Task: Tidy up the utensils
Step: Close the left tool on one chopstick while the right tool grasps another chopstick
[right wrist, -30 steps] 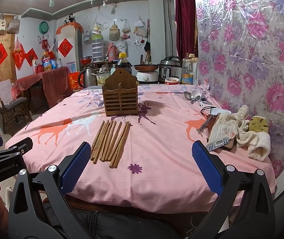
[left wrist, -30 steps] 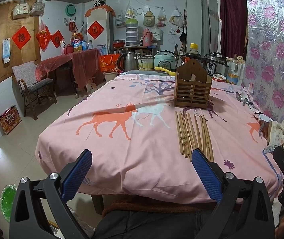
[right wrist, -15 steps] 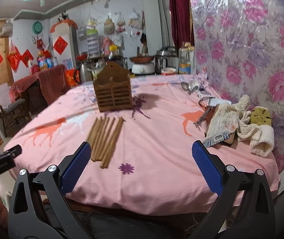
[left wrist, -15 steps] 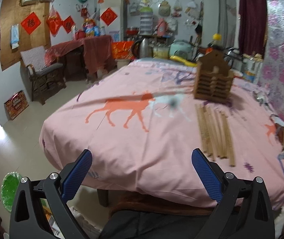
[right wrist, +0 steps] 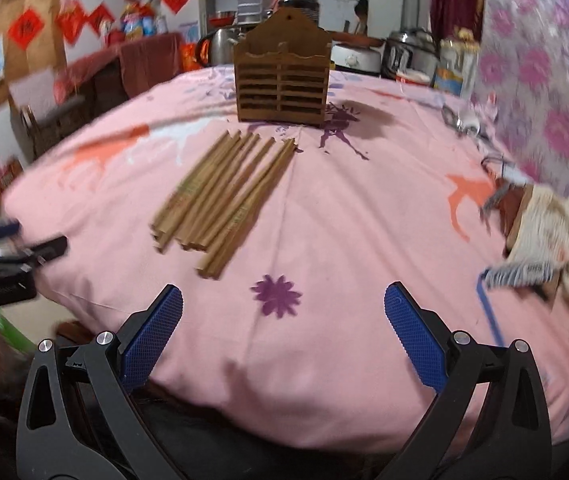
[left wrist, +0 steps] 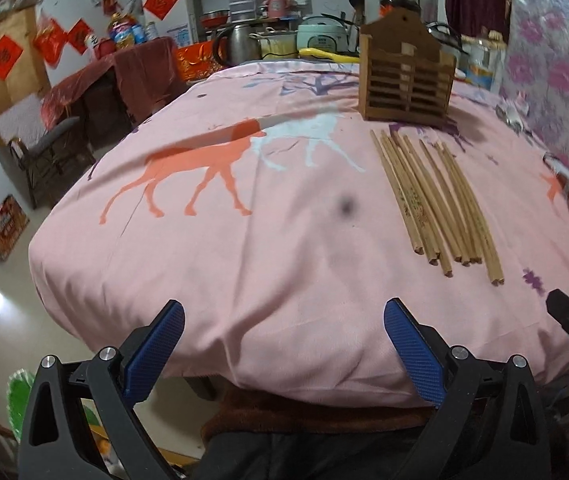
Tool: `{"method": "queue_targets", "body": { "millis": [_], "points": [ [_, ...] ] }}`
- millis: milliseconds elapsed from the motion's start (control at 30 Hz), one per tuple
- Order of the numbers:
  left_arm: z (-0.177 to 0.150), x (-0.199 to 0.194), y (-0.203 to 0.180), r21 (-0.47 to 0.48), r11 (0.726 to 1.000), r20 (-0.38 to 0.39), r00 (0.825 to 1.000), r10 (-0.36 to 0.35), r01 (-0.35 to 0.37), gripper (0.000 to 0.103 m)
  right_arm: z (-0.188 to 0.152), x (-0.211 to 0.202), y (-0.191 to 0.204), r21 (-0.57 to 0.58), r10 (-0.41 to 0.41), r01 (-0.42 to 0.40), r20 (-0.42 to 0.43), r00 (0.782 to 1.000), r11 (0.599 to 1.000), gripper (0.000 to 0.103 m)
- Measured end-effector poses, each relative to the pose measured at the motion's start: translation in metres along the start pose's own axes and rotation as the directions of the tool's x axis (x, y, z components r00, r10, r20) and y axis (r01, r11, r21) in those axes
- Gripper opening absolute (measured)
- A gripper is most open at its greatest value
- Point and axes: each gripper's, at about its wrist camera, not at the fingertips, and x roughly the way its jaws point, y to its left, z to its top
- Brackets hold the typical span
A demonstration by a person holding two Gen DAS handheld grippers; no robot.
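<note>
Several wooden chopsticks (left wrist: pixel 434 196) lie side by side on the pink tablecloth (left wrist: pixel 244 248), in front of a brown slatted wooden utensil holder (left wrist: pixel 406 80). In the right wrist view the chopsticks (right wrist: pixel 224 196) lie ahead and left, with the holder (right wrist: pixel 282 82) behind them. My left gripper (left wrist: pixel 282 344) is open and empty at the table's near edge, left of the chopsticks. My right gripper (right wrist: pixel 282 332) is open and empty over the near edge, short of the chopsticks.
Towels and cloths (right wrist: pixel 556 236) lie at the table's right side by the flowered wall. Spoons (right wrist: pixel 460 120) lie at the far right. Pots, a kettle and bottles (left wrist: pixel 284 36) stand behind the table. A chair (left wrist: pixel 36 140) stands on the floor at left.
Both grippers have moved forward and higher over the table's near edge, so the chopsticks and holder look closer. Both stay open and empty.
</note>
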Motion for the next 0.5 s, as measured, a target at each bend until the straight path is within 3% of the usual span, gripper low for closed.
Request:
{"method": "queue_targets", "body": {
  "millis": [167,367,500],
  "points": [
    [0.002,0.012,-0.001,0.024,1.000,-0.032,0.999,0.004,-0.003,0.098,-0.002,0.011,0.017,-0.076,0.011,-0.012,-0.006,1.000,0.997,0.095],
    [0.026,0.031,-0.008,0.051,0.999,-0.056,0.998,0.004,-0.001,0.098,0.009,0.033,0.019,-0.075,-0.002,0.001,-0.016,1.000,0.997,0.081],
    [0.035,0.039,-0.009,0.054,0.999,-0.059,0.998,-0.006,0.009,0.098,0.010,0.044,-0.014,0.021,-0.123,0.123,-0.017,0.992,0.992,0.076]
  ]
}}
